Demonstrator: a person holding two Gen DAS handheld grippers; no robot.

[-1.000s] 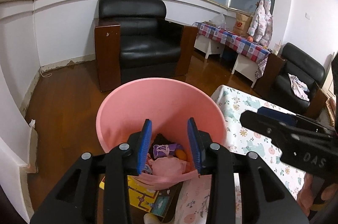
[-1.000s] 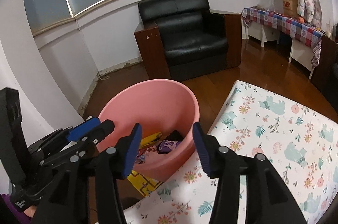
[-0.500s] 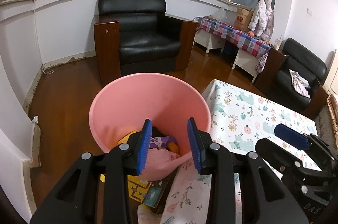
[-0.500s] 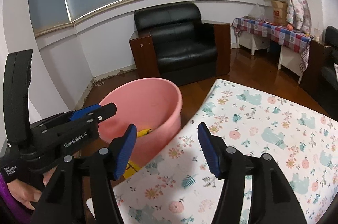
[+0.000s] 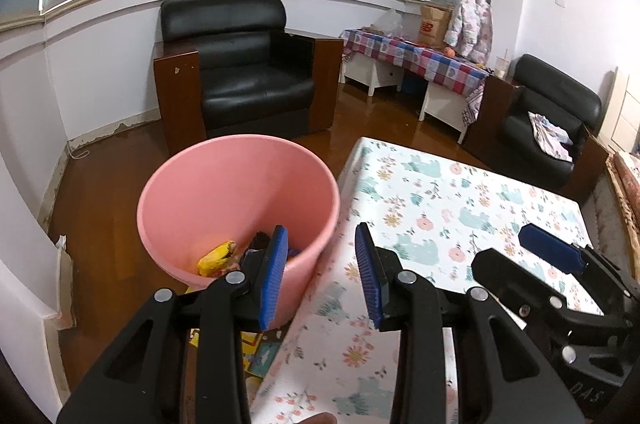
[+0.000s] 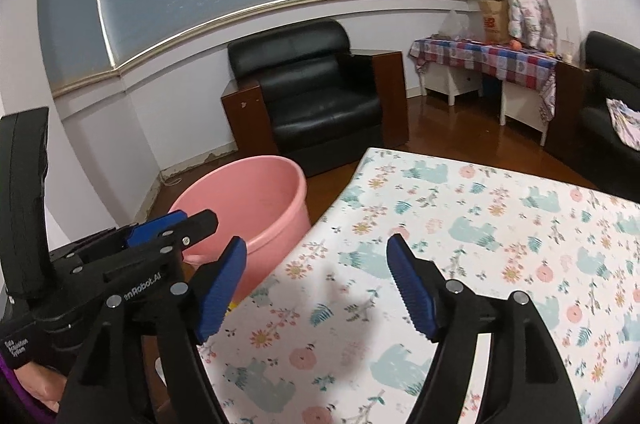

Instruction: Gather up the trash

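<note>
From the left wrist view, the left gripper (image 5: 320, 274) hangs with its jaws parted and nothing between them, over the near rim of the pink bin (image 5: 240, 208). The bin stands on the floor just beside the table (image 5: 440, 208), handy for dropping scraps. Collected trash (image 5: 218, 256) lies at its bottom, a yellow wrapper among darker bits.

From the right wrist view, the right gripper (image 6: 316, 284) is over the flowered tablecloth (image 6: 500, 224), its jaws opening and empty, probably readying for a next pick. No trash shows on the cloth here.
</note>
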